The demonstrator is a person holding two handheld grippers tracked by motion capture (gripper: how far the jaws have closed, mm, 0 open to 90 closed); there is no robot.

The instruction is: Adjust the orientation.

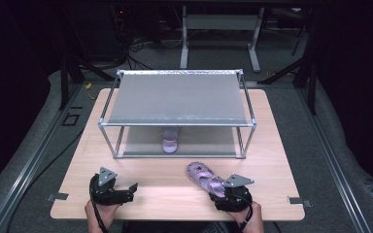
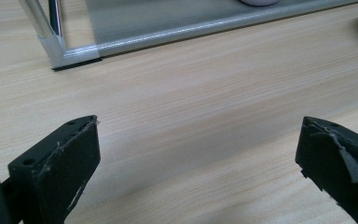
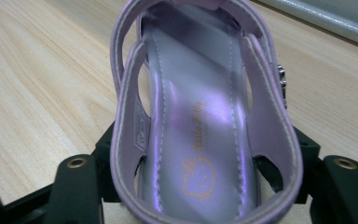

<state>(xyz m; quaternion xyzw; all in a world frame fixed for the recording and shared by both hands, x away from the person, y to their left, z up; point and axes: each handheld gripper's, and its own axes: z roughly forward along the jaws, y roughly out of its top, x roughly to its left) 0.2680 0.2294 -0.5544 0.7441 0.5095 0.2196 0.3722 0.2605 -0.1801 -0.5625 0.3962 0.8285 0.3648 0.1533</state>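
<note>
A purple sandal (image 1: pixel 205 177) lies on the wooden table (image 1: pixel 77 170) at the front right, toe pointing away to the left. My right gripper (image 1: pixel 222 191) is shut on its heel; in the right gripper view the black jaws press both sides of the sandal (image 3: pixel 196 93) around my right gripper's (image 3: pixel 200 163) midpoint. A second purple sandal (image 1: pixel 170 141) sits on the lower shelf of a metal-frame rack (image 1: pixel 177 97). My left gripper (image 1: pixel 132 191) rests at the front left, open, with bare table between its jaws (image 2: pixel 198 149).
The rack has a grey top shelf and a grey bottom shelf; its near left foot (image 2: pixel 58 49) stands just ahead of my left gripper. A strip of bare wood runs between the rack and the table's front edge. Dark floor, cables and stands surround the table.
</note>
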